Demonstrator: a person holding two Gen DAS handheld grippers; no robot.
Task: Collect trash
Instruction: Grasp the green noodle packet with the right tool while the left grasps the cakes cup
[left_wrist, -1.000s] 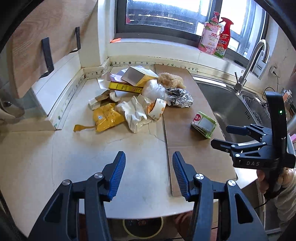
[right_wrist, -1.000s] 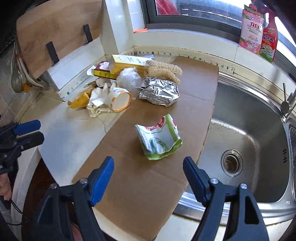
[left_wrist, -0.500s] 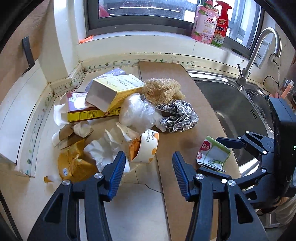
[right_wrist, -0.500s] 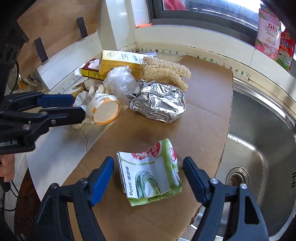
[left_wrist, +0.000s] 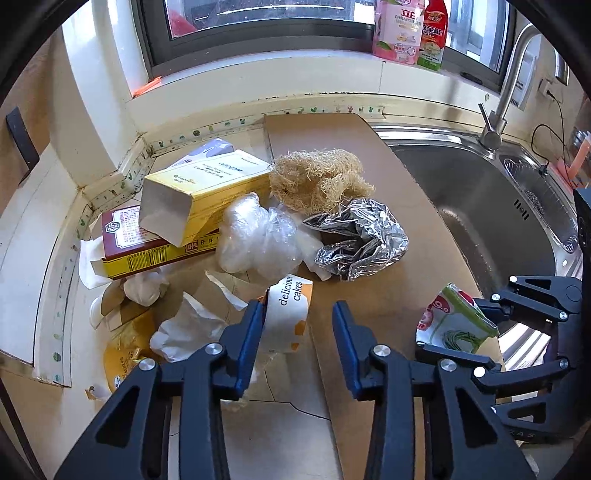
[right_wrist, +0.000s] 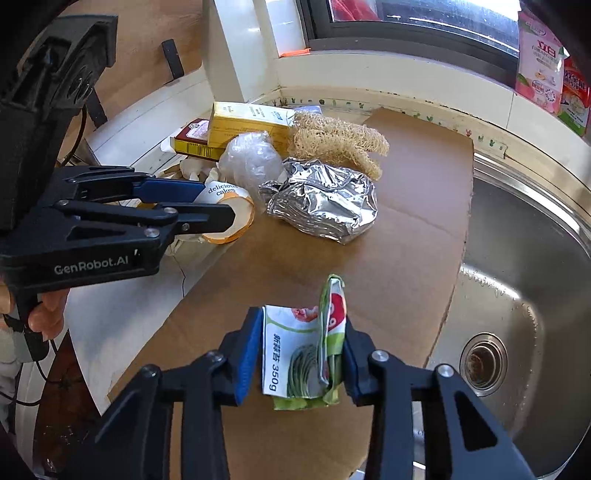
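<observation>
Both grippers are now down at the trash: right gripper (right_wrist: 299, 354) jaws closing on the crumpled green-white packet (right_wrist: 306, 350); left gripper (left_wrist: 295, 336) jaws closing around the paper cake cup (left_wrist: 288, 314), touching one side.

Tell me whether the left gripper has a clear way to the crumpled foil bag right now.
Probably not yet: the left gripper has its closing fingers around the cake cup, which lies between it and the foil bag.
</observation>
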